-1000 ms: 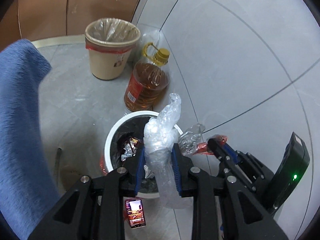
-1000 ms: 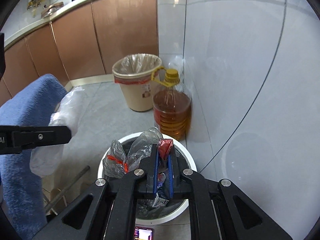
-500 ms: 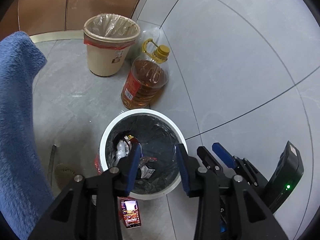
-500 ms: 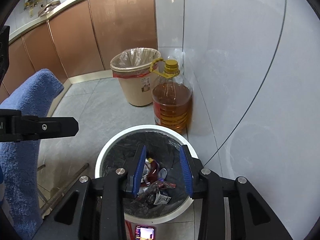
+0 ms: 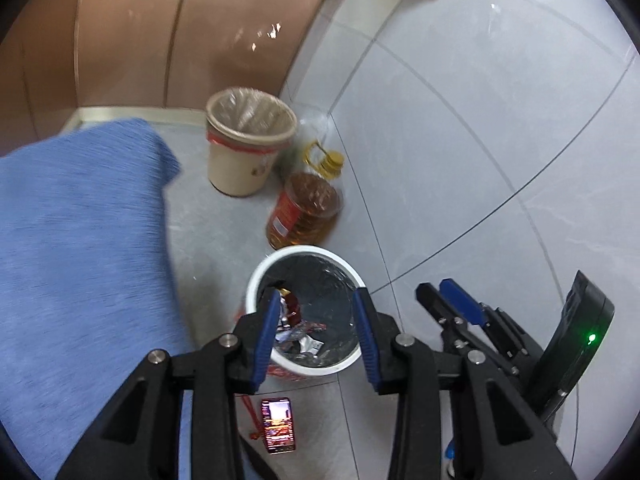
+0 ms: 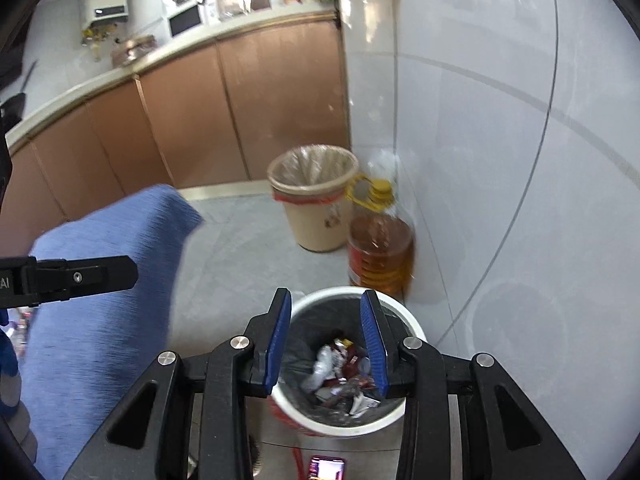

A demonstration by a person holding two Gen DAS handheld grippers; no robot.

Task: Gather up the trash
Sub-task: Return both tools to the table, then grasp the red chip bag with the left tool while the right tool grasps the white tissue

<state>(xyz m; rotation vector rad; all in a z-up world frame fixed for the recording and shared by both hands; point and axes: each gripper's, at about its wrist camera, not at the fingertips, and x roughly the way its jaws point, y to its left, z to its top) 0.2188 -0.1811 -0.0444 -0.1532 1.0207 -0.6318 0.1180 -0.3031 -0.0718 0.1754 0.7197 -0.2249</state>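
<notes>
Crumpled wrappers and plastic scraps heaped in round white bin with black liner, directly below and between both sets of tongs, likely so drops land inside. Left gripper spread wide, pinching nothing, tilted down over the rim. Right gripper likewise parted and empty, aimed downward at the opening. Beyond the fingertips: beige lined wastebasket and amber oil jug. Left of the tongs, blue cloth; beneath them, lit phone on floor.
</notes>
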